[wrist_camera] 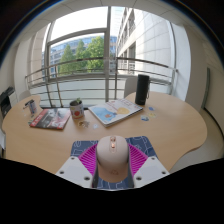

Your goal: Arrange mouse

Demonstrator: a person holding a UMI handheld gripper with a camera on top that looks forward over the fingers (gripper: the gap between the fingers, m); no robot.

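Holding mouse over blue mat.
Gripper jaws clamping the mouse between both pads, long axis running straight ahead along the fingers, hovering above round table.

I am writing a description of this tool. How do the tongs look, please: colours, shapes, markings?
The tongs have two pale grey fingers that widen toward the camera. Each inner face carries a magenta pad with fine ridged lines. No cable, sleeve or printed marking is visible.

Bright daylight floods through the window beyond the fingers; the tabletop gleams softly, and straight lines bow outward.
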